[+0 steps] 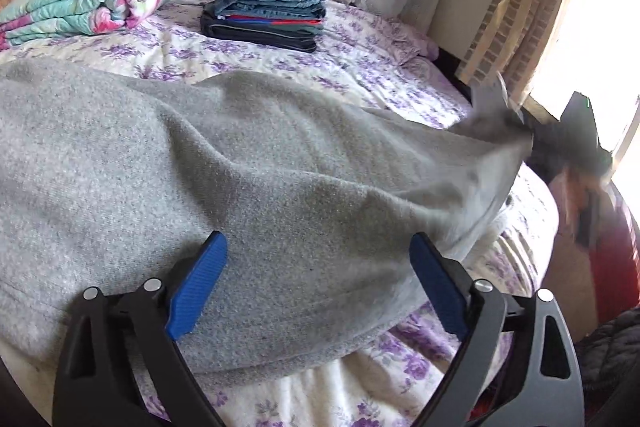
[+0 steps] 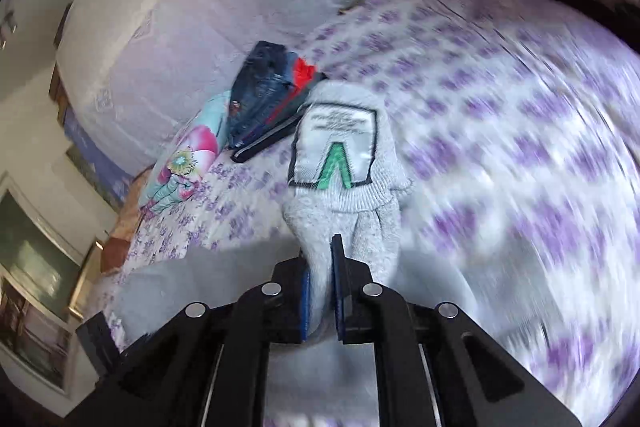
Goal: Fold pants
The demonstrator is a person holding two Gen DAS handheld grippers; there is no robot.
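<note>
Grey fleece pants (image 1: 240,163) lie spread over the bed. My left gripper (image 1: 316,247) is open, its blue pads apart just above the near edge of the pants, holding nothing. My right gripper (image 2: 320,259) is shut on the waistband end of the pants (image 2: 340,163), where a white label with a green V (image 2: 336,151) shows. That end is lifted off the bed. In the left wrist view the right gripper (image 1: 560,143) is a dark blurred shape at the right, pulling the fabric up.
A stack of folded jeans and dark pants (image 1: 268,11) sits at the head of the bed. A rolled floral quilt (image 1: 88,3) lies left of it. The purple-flowered bedspread (image 1: 360,67) covers the bed. A curtain and bright window (image 1: 592,27) are at right.
</note>
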